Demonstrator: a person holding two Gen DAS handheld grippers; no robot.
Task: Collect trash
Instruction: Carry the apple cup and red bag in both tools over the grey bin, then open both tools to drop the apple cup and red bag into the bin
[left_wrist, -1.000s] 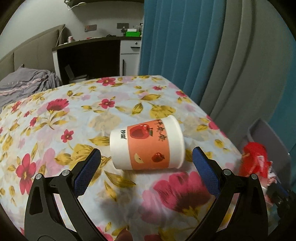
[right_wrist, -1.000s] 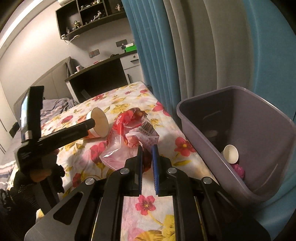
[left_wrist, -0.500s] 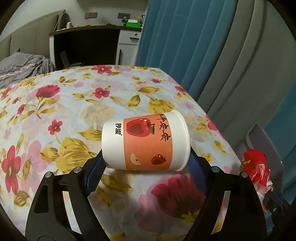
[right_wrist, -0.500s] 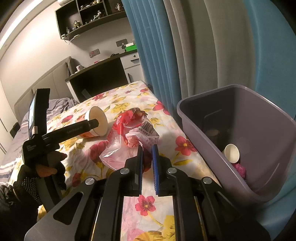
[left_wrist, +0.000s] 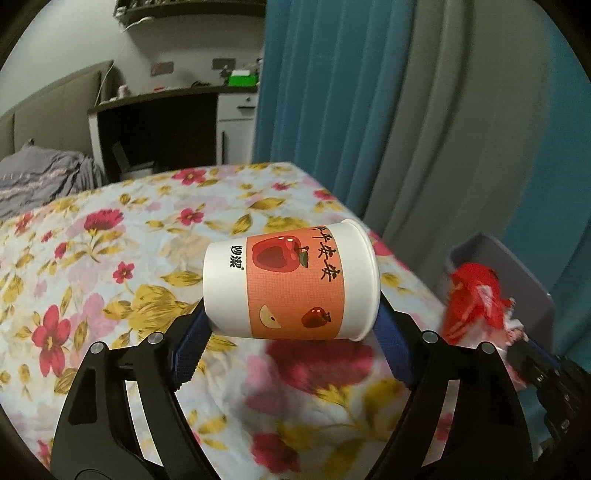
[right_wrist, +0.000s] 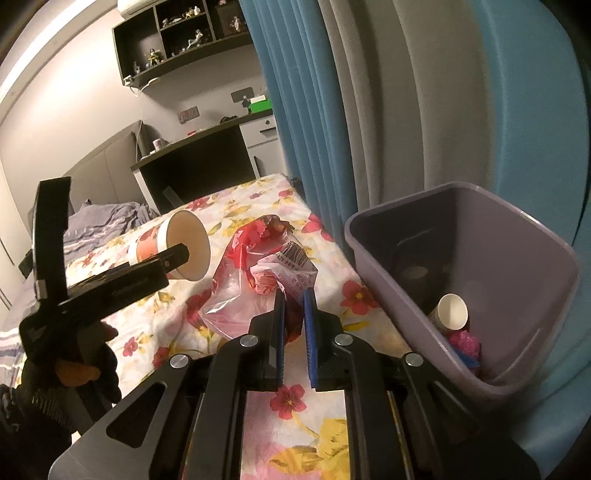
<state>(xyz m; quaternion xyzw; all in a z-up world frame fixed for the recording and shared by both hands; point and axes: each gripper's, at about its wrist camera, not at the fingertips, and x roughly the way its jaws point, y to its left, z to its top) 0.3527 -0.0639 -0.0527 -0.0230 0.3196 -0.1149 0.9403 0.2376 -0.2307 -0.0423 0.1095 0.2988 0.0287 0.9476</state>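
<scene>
My left gripper (left_wrist: 291, 325) is shut on a white and orange paper cup (left_wrist: 291, 286) with apple pictures, held sideways above the floral bed (left_wrist: 110, 266). The cup also shows in the right wrist view (right_wrist: 173, 251), lifted off the bed by the left gripper (right_wrist: 177, 258). My right gripper (right_wrist: 293, 314) is shut on a red and clear plastic wrapper (right_wrist: 266, 273), held above the bed next to the purple bin (right_wrist: 369, 236). The wrapper shows at the right of the left wrist view (left_wrist: 476, 295).
The purple bin holds a small paper cup (right_wrist: 452, 312) and pink trash (right_wrist: 465, 341). Blue and grey curtains (left_wrist: 351, 110) hang behind the bed's right edge. A dark desk (left_wrist: 159, 125) and a grey blanket (left_wrist: 40, 181) lie beyond the bed.
My left gripper closed around the paper cup and lifted it off the bed. My right gripper kept its hold on the wrapper and barely moved.
</scene>
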